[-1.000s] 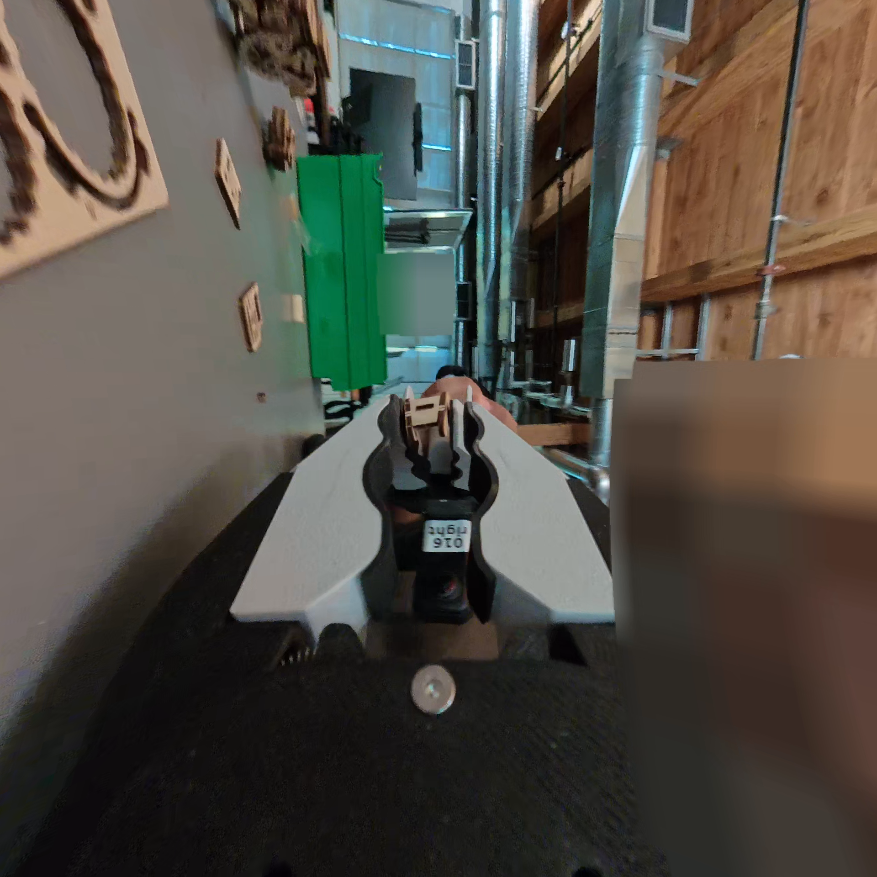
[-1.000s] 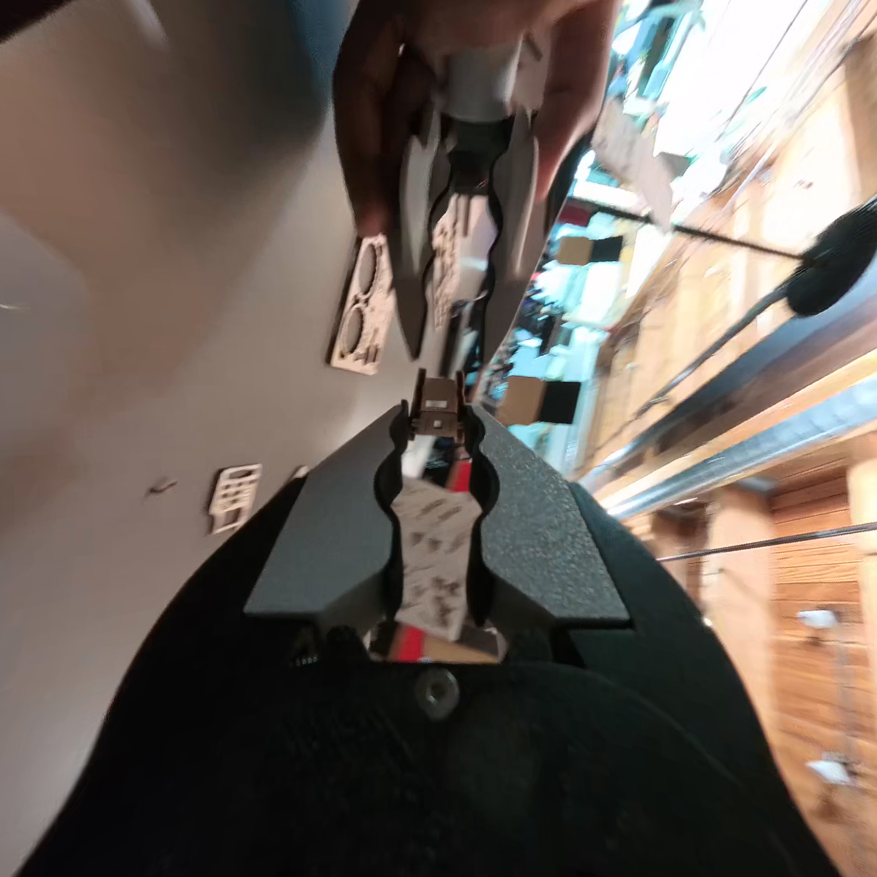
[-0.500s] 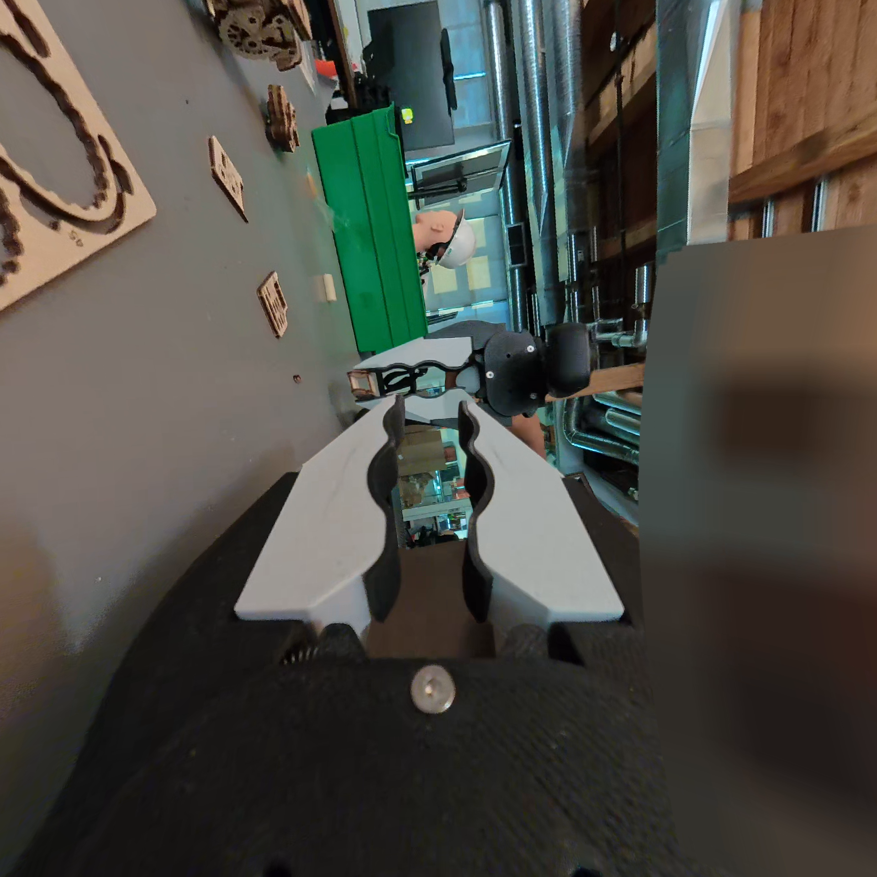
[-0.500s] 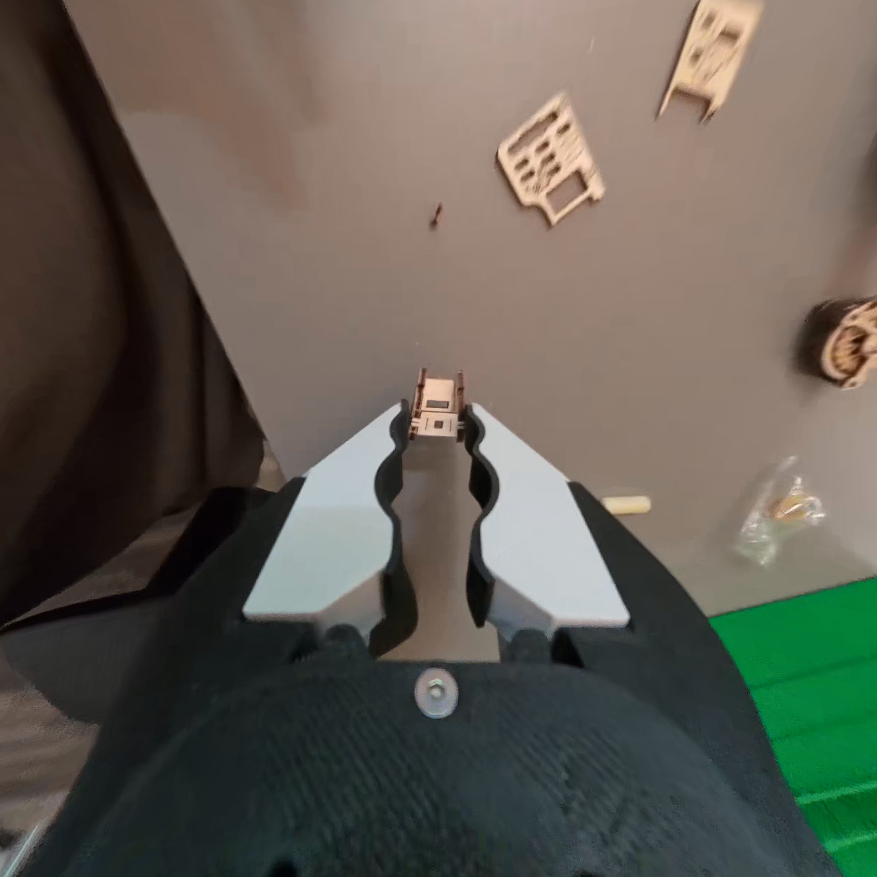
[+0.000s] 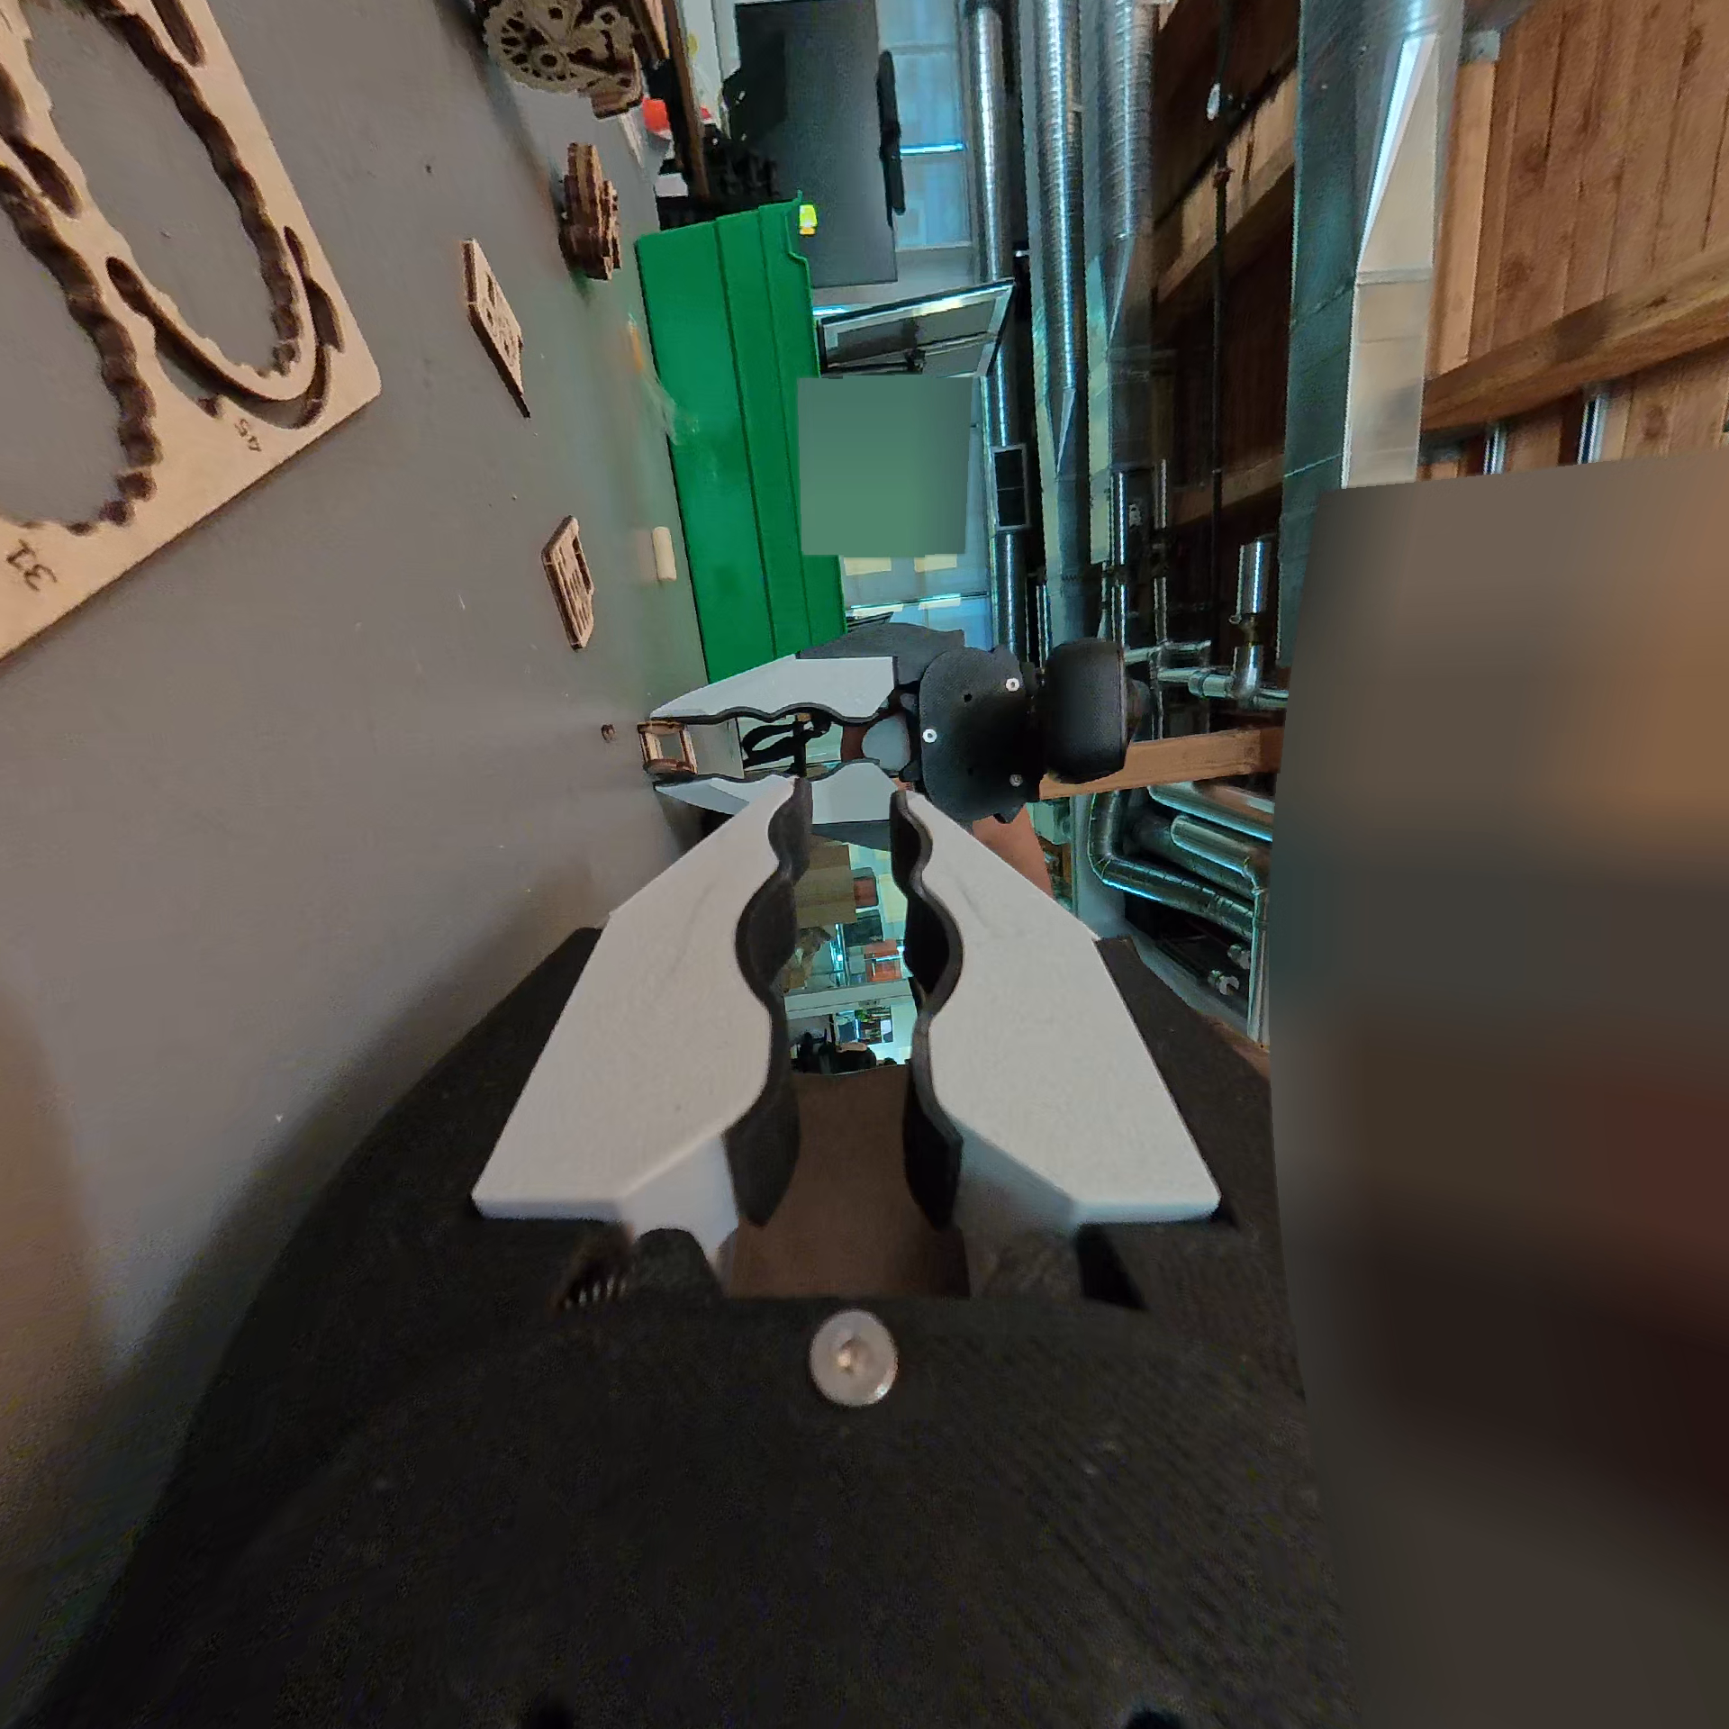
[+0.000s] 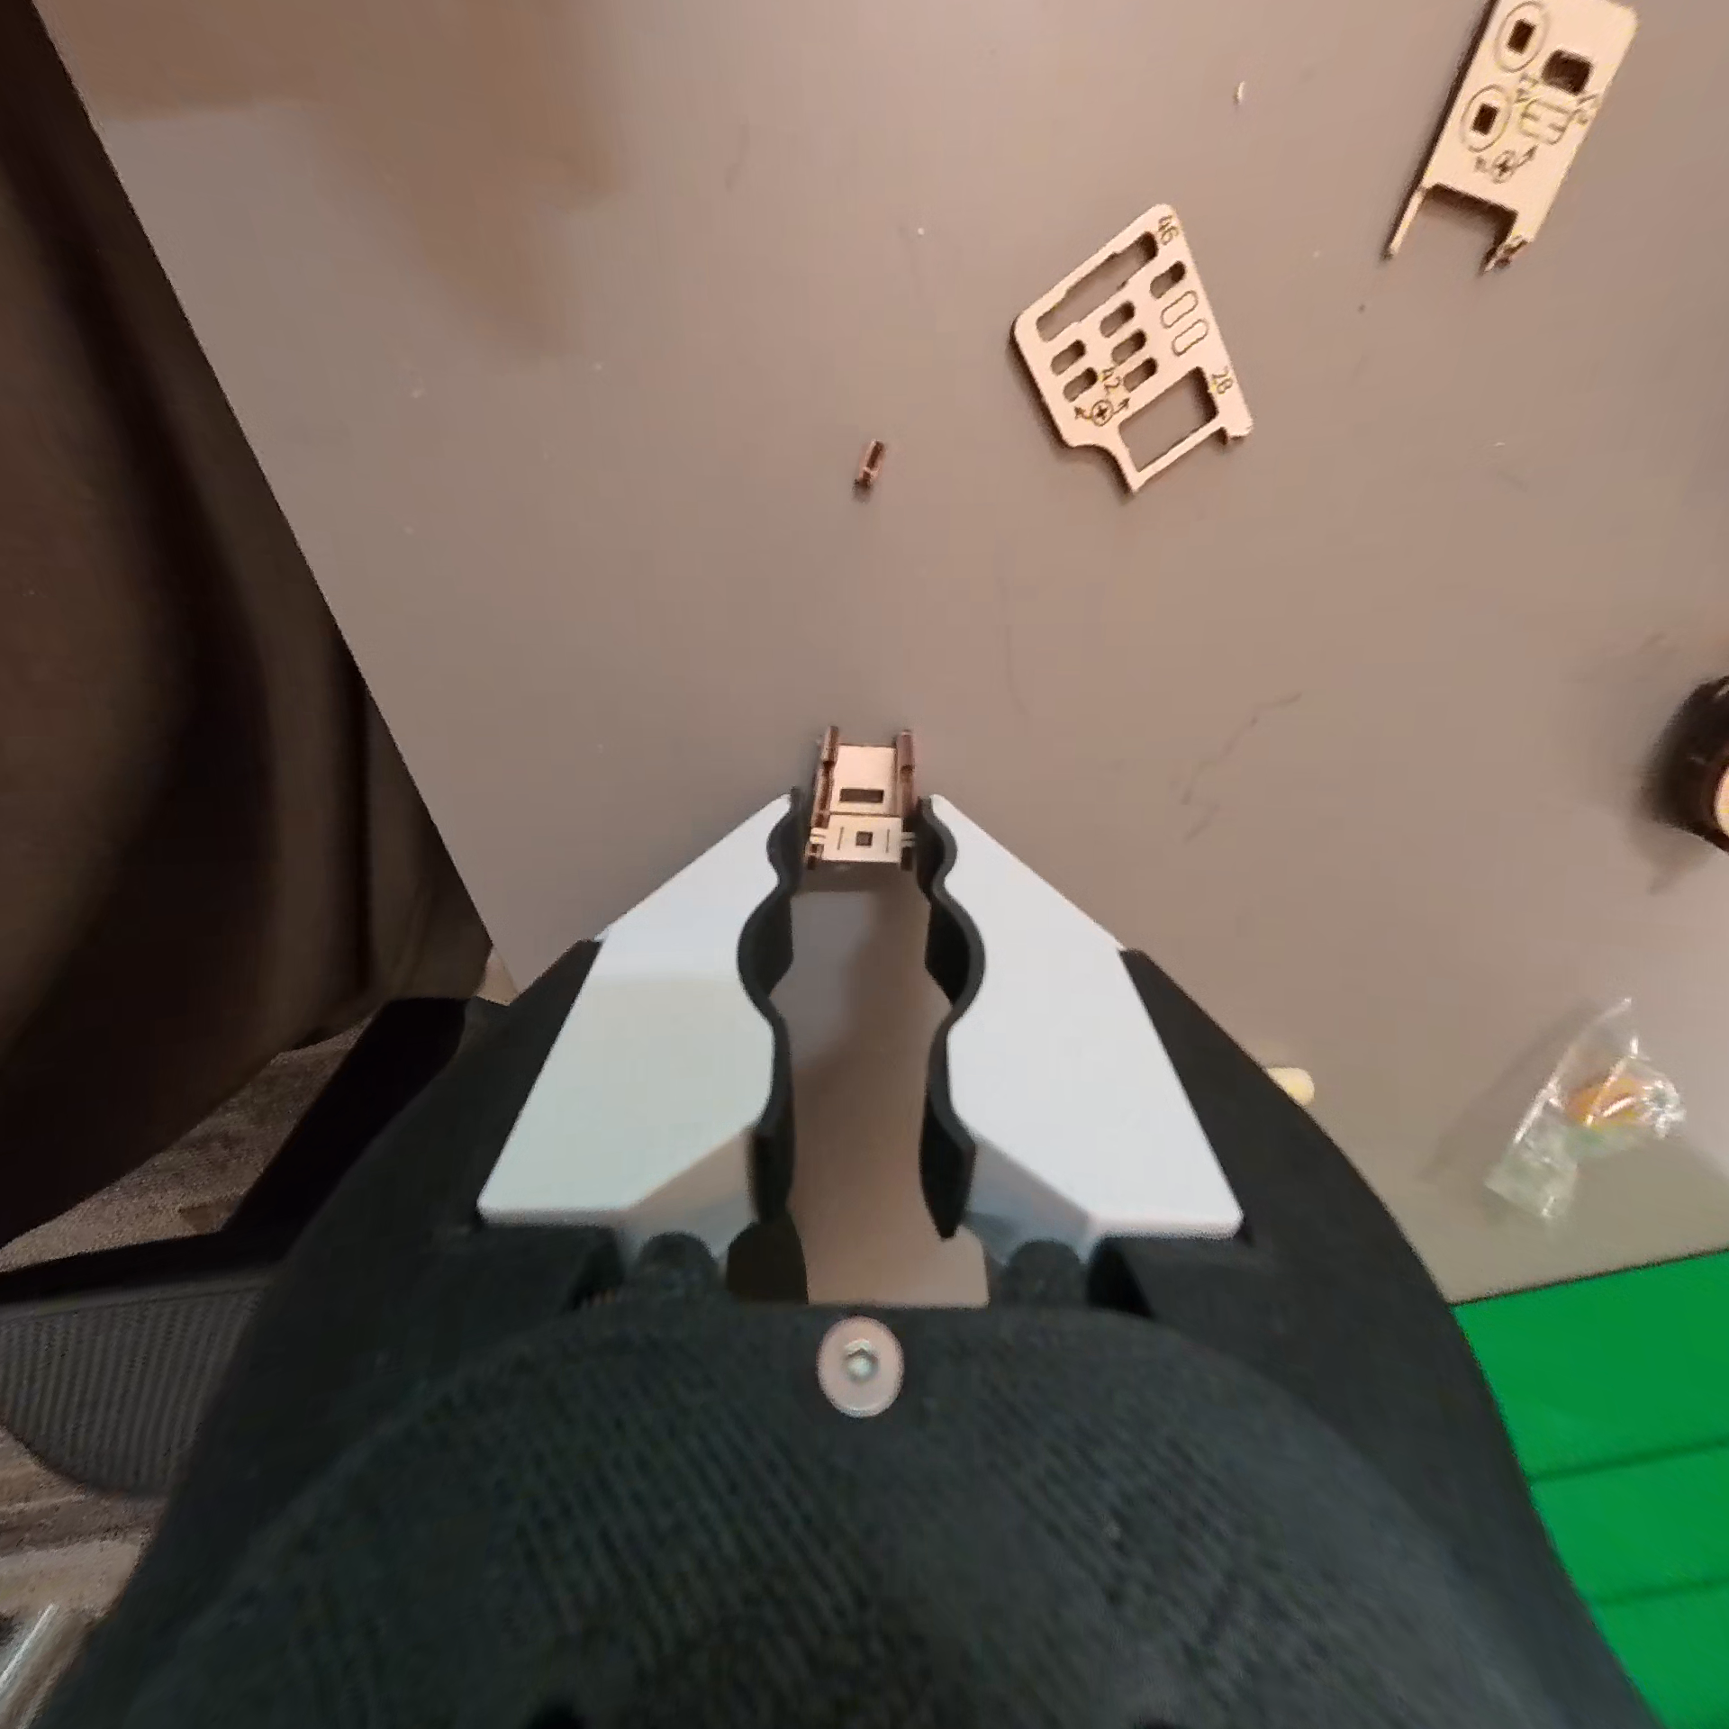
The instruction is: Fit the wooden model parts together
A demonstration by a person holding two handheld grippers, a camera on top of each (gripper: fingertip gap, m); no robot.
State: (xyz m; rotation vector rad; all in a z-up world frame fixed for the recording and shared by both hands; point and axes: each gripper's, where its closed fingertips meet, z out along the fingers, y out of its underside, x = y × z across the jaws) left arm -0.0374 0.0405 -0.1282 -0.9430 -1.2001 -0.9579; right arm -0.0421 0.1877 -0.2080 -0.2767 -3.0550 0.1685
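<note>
Right wrist view: right tool (image 6: 863, 823) sits over the tabletop (image 6: 655, 374), near its edge w/ the floor to the left. A small wooden assembly (image 6: 861, 819) sits between the tool's tips, above the surface. Ahead of it lies a tiny peg (image 6: 870, 464); farther right a slotted plate (image 6: 1135, 360), then a 2nd plate (image 6: 1516, 131) toward the far right corner. A plastic bag (image 6: 1581, 1113) lies right of the tool, next to a bin (image 6: 1609, 1403) at the tabletop's edge. Left wrist view: left tool (image 5: 847, 814) is off the tabletop, nothing between its tips; a cut-out sheet (image 5: 140, 309) lies well apart from the plates.
</note>
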